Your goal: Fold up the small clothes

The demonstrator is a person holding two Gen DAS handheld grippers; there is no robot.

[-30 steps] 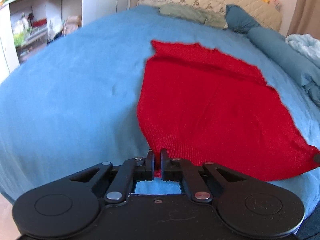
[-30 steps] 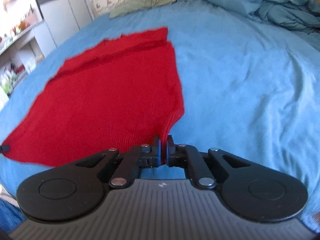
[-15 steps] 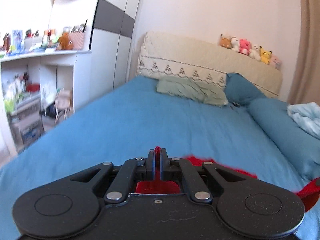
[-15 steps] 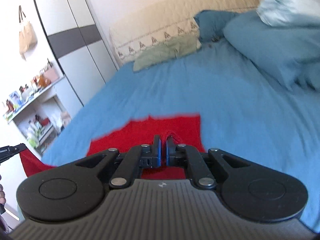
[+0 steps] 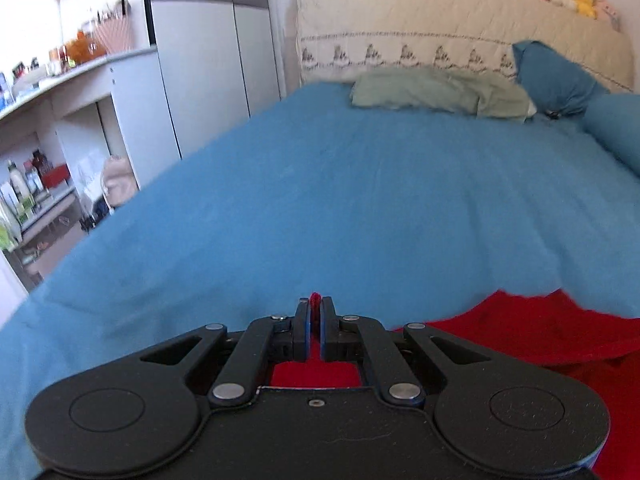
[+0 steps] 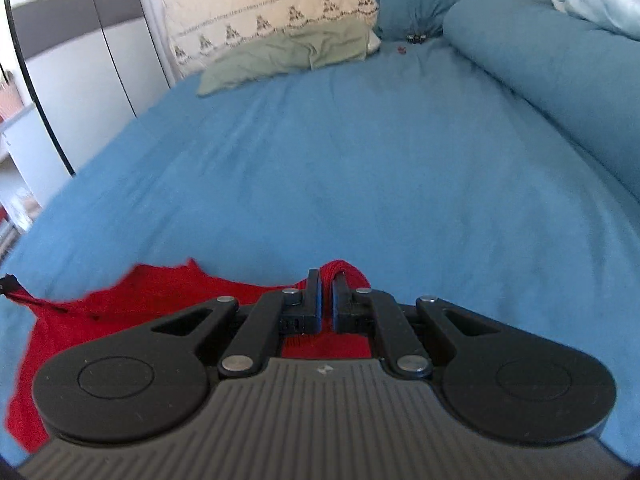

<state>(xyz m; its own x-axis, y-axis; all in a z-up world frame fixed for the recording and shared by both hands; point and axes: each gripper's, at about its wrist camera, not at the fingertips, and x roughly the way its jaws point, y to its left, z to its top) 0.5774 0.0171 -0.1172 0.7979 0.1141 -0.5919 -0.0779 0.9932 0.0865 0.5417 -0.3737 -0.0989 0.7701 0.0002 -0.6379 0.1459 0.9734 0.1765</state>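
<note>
Now both tongs point slightly downward over the bed (image 5: 360,200), toward the headboard (image 5: 440,40). Left tongs (image 5: 315,312) are pinched on a thin edge of the red knit (image 5: 540,328), which trails off low to their right. Right tongs (image 6: 326,292) are clamped on a bunched corner of the same knit (image 6: 120,300), spreading to their left. Ahead lies broad bare blue sheet up to the green pillow (image 5: 432,92); a rolled duvet (image 6: 560,80) borders the right side, shelves (image 5: 40,160) the left.

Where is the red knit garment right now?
On the blue bedsheet, low in both wrist views: the red knit garment is pinched by left gripper and right gripper.
</note>
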